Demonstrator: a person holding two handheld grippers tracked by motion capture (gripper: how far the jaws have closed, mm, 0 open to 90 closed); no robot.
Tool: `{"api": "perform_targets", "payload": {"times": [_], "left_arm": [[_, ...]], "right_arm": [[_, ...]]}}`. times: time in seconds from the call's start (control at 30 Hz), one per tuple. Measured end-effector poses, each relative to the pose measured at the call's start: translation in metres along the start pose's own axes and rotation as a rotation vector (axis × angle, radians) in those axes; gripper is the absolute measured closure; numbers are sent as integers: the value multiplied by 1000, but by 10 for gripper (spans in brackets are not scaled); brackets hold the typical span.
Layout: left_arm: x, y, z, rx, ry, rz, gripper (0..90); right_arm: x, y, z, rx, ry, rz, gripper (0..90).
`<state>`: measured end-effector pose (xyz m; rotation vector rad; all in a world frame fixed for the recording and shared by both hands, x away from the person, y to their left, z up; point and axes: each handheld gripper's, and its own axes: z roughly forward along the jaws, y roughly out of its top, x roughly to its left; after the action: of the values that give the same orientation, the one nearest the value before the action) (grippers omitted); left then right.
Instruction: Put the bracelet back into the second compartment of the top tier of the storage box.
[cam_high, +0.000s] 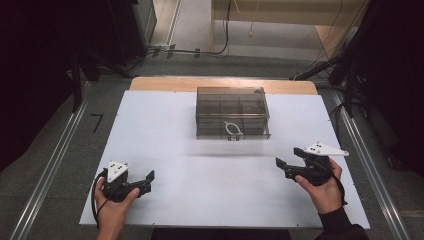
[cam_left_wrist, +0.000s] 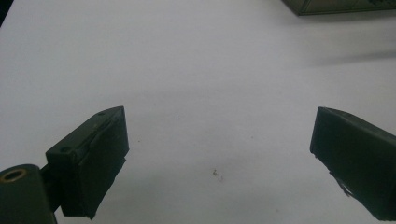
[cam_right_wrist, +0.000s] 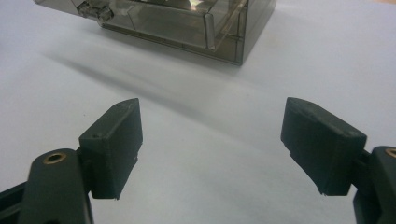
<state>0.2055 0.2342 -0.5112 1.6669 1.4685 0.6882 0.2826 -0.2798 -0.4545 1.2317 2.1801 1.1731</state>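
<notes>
Nothing is begun yet — the left claw (cam_high: 148, 179) and right claw (cam_high: 286, 161) both gape empty above the counter (cam_high: 165, 130), the lidded box (cam_high: 232, 112) untouched, well ahead between them.

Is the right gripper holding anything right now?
No: the right gripper has its jaws spread wide with bare white table between them.

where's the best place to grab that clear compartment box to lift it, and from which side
Probably best by its two short end walls, one gripper on each. The smoky clear compartment box sits flat at mid-table with its long side facing the person, looking too wide for one pair of jaws. The left gripper would come in from its left end, the right gripper from its right end. Both are open, apart from it.
</notes>
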Motion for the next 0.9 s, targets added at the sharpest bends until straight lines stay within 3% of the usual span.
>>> {"api": "perform_targets", "payload": {"times": [0.9], "left_arm": [[0, 0, 0, 3, -3, 6, 49]], "right_arm": [[-9, -19, -18, 9, -33, 27, 192]]}}
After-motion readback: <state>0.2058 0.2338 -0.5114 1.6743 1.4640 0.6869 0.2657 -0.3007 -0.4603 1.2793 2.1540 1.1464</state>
